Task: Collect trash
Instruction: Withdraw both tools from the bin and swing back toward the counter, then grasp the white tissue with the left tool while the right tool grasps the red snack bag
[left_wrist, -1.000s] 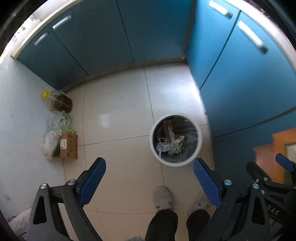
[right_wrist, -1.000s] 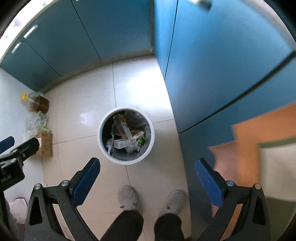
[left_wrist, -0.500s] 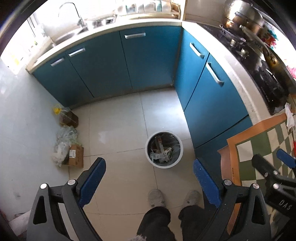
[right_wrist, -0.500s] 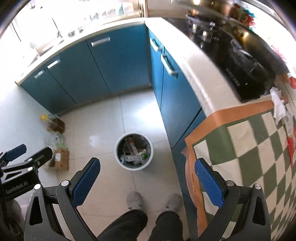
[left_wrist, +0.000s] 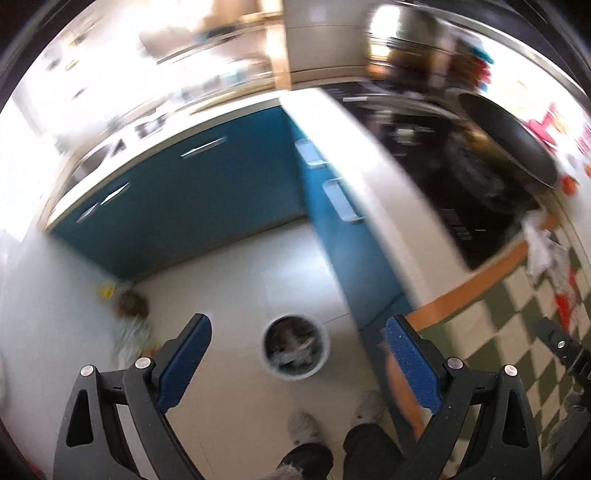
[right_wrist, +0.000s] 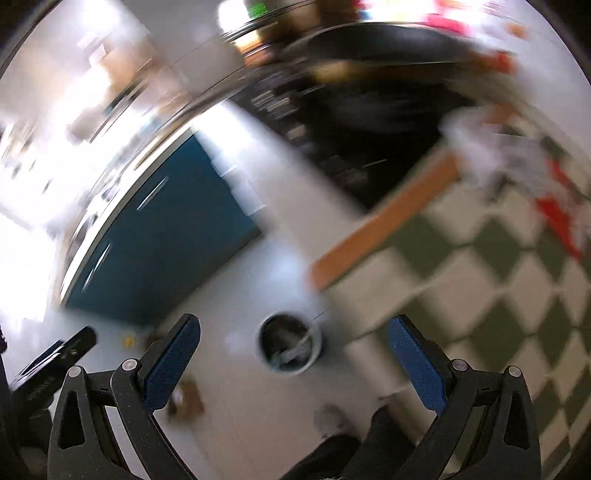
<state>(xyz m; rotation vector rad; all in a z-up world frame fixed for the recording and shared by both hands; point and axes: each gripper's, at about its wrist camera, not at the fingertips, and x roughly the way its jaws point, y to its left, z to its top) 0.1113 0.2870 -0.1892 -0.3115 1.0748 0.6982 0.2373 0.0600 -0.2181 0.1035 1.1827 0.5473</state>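
Farther below now — trash bin (left_wrist: 294, 347) between empty, spread tongs (left_wrist: 295, 363).

Glossy tile floor (left_wrist: 229, 295), matt blue cabinet fronts (left_wrist: 192, 206) w/ metal handles, rough-textured blue tong pads (left_wrist: 413, 365).

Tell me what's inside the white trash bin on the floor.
The white trash bin holds a blurred heap of pale wrappers and scraps; motion blur hides what each piece is, and anything beneath the heap is covered.

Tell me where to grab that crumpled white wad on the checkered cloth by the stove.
Pinch the crumpled white wad across its raised upper folds, coming down from above with the right hand-held gripper, now open and empty. It lies loosely bunched at the checkered cloth's orange border. Blur hides finer detail.
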